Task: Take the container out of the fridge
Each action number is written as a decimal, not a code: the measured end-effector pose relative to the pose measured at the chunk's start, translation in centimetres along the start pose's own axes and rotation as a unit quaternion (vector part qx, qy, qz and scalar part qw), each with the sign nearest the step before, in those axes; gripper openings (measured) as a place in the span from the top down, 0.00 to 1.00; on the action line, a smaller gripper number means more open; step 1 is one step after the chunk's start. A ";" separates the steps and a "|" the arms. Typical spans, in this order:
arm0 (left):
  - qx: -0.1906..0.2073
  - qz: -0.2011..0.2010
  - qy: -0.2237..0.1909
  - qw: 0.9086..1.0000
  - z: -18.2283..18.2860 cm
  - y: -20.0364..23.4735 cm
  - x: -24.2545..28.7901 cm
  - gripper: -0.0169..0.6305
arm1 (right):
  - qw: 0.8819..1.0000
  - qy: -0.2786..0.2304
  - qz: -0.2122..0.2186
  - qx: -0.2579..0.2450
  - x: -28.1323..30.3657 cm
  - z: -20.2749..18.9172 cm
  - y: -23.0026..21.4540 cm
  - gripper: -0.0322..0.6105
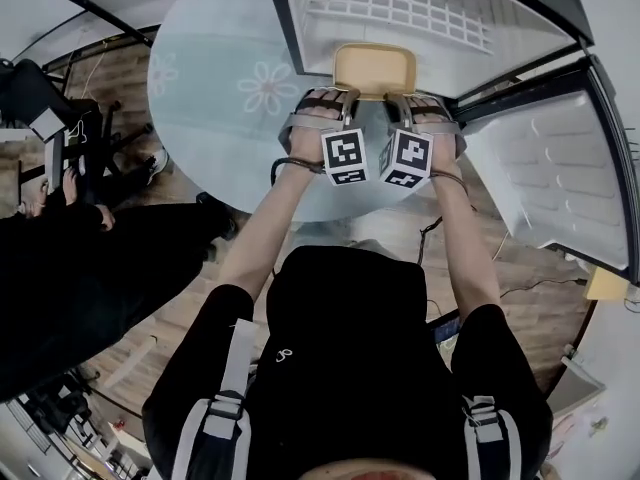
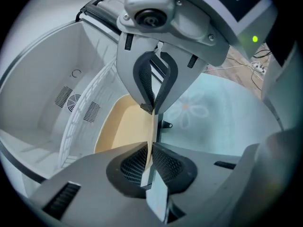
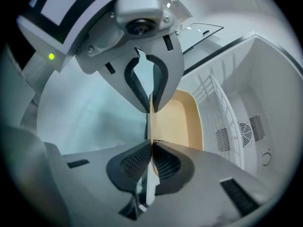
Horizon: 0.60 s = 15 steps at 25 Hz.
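Head view: container (image 1: 374,68) before white fridge rack (image 1: 400,6), flowered round surface (image 1: 225,73) alongside.

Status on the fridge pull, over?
Left gripper and right gripper: jaws shut on the container wall. Container at fridge mouth. No blocker seen.

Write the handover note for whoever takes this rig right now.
Left hand-held gripper: shut on the near rim of the tan container.
Right hand-held gripper: shut on the same rim, facing the left one.
Where things are: the container sits at the mouth of the open fridge, next to the white wire shelf. The round glass table lies just in front.
Done: both grips are on.
Left: draw the container out level, clear of the fridge, and set it down, probably on the table.
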<state>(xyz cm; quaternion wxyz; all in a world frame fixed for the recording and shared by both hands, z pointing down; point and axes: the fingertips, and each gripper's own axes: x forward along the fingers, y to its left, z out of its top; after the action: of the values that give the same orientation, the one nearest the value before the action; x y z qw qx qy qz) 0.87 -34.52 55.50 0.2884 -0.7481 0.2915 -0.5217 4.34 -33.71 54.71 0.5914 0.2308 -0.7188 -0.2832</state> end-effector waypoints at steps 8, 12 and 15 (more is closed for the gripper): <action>0.036 0.069 0.005 0.997 4.1 -0.8 -8.3 0.93 | 0.995 -0.012 -0.096 0.001 -8.9 -0.1 1.5 0.93; 0.045 0.104 0.007 0.994 6.4 -1.6 -13.4 0.93 | 0.988 -0.021 -0.152 -0.001 -14.4 0.2 2.5 0.93; 0.054 0.127 0.009 0.990 7.8 -2.5 -17.1 0.93 | 0.982 -0.028 -0.184 -0.008 -18.0 0.4 3.7 0.93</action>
<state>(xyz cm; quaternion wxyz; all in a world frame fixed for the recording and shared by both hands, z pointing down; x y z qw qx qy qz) 3.71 -19.25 44.57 0.3900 -0.6836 0.3580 -0.5025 7.45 -18.96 44.17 0.5105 0.3470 -0.6780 -0.3993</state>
